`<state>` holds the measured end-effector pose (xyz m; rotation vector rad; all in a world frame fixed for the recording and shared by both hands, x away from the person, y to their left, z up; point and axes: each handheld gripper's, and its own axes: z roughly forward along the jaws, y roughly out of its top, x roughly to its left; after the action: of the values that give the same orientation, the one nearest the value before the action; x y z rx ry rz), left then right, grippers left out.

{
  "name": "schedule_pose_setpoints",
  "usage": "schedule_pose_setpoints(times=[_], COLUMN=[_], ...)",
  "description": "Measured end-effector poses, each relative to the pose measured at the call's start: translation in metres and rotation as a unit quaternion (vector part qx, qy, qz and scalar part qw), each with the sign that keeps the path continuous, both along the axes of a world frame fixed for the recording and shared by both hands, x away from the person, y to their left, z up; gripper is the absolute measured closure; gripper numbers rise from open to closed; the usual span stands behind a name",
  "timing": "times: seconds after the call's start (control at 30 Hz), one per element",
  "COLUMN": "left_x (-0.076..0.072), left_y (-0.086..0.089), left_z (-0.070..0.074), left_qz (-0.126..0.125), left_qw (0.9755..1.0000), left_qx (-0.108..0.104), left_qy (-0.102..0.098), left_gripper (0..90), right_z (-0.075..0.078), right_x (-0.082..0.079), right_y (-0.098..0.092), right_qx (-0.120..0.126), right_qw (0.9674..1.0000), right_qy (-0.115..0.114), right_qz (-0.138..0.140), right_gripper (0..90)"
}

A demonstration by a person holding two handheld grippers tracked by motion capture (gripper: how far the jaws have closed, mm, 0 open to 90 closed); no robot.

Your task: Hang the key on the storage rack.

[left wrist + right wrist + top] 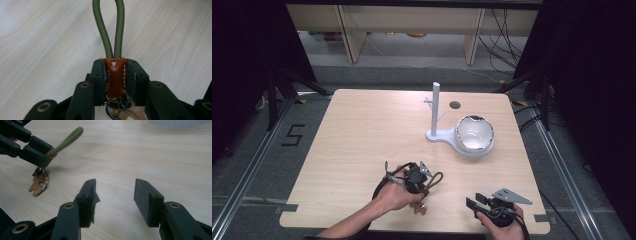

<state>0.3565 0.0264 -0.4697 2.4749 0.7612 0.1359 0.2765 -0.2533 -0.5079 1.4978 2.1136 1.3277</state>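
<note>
On the tabletop's (362, 130) near edge, the left gripper (419, 176) lifts a keychain (428, 186); carry it level toward the white stand (435, 107). Its own camera shows both pads clamping the brown leather tab (115, 75), so keep squeezing. From the right gripper (115, 195), spread wide and empty, the charm (38, 187) dangles; avoid swinging.

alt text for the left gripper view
The left gripper is shut on the brown leather tab of a keychain, its green cord loop reaching forward over the wooden table. Metal rings hang below the tab.
</note>
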Motion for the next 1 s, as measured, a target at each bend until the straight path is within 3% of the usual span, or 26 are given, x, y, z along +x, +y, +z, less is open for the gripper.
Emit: schedule_pose_setpoints(times=[0.17, 0.2, 0.3, 0.33, 0.4, 0.47, 0.5, 0.53, 0.57, 0.73, 0.8, 0.83, 0.87, 0.93, 0.97, 1.0], left_x=[-0.005, -0.009, -0.012, -0.014, -0.019, -0.021, -0.022, -0.023, -0.024, -0.028, -0.03, -0.029, -0.028, -0.028, -0.03, -0.03], left_y=[0.014, 0.016, 0.02, 0.021, 0.024, 0.026, 0.027, 0.028, 0.031, 0.033, 0.035, 0.037, 0.04, 0.041, 0.044, 0.044], left_z=[0.004, 0.005, 0.007, 0.006, 0.009, 0.01, 0.009, 0.01, 0.011, 0.01, 0.009, 0.009, 0.009, 0.009, 0.011, 0.011], left_qz=[-0.006, 0.006, 0.004, 0.011, 0.016, 0.013, 0.018, 0.025, 0.023, 0.023, 0.029, 0.033, 0.021, 0.029, 0.042, 0.042], left_qw=[0.9995, 0.9987, 0.9981, 0.9969, 0.9956, 0.9956, 0.9942, 0.9939, 0.9918, 0.9887, 0.9874, 0.9835, 0.9837, 0.9825, 0.981, 0.981], left_qx=[-0.023, -0.04, -0.049, -0.065, -0.077, -0.078, -0.091, -0.09, -0.101, -0.122, -0.126, -0.141, -0.139, -0.148, -0.156, -0.156], left_qy=[-0.022, -0.03, -0.038, -0.042, -0.05, -0.051, -0.055, -0.059, -0.075, -0.084, -0.091, -0.109, -0.112, -0.11, -0.107, -0.107], left_gripper=[68.9, 68.8, 68.9, 68.9, 69.0, 69.0, 69.0, 68.9, 69.0, 68.9, 68.9, 68.9, 68.9, 68.9, 68.9, 68.9], right_z=[-0.001, 0.0, 0.001, 0.0, -0.001, -0.001, -0.002, -0.001, -0.001, -0.003, -0.005, -0.003, -0.002, -0.002, -0.004, -0.004], right_x=[0.0, -0.001, -0.001, -0.001, -0.002, -0.002, -0.001, -0.002, -0.002, -0.001, 0.0, -0.002, -0.002, -0.003, 0.0, 0.0], right_y=[0.001, 0.002, 0.002, 0.002, 0.005, 0.005, 0.004, 0.004, 0.005, 0.006, 0.006, 0.006, 0.005, 0.005, 0.003, 0.003], right_qx=[0.007, -0.001, 0.002, 0.0, 0.021, 0.022, 0.019, 0.01, 0.012, 0.016, 0.005, 0.015, 0.007, 0.005, 0.0, 0.0], right_qw=[1.0, 0.9999, 0.9999, 1.0, 0.9997, 0.9997, 0.9998, 0.9999, 0.9998, 0.9998, 0.9999, 0.9998, 0.9999, 0.9999, 0.9998, 0.9998], right_qy=[0.001, 0.01, 0.008, 0.003, 0.008, 0.008, 0.0, 0.006, 0.01, 0.002, -0.007, 0.0, -0.003, 0.0, -0.018, -0.018], right_qz=[0.0, -0.009, -0.008, -0.003, -0.008, -0.008, -0.007, -0.007, -0.009, -0.009, -0.012, -0.011, -0.011, -0.015, -0.008, -0.008], right_gripper=[52.9, 52.9, 52.9, 52.8, 52.3, 52.2, 52.1, 52.0, 51.1, 49.5, 49.1, 48.8, 48.4, 48.1, 47.6, 47.6])
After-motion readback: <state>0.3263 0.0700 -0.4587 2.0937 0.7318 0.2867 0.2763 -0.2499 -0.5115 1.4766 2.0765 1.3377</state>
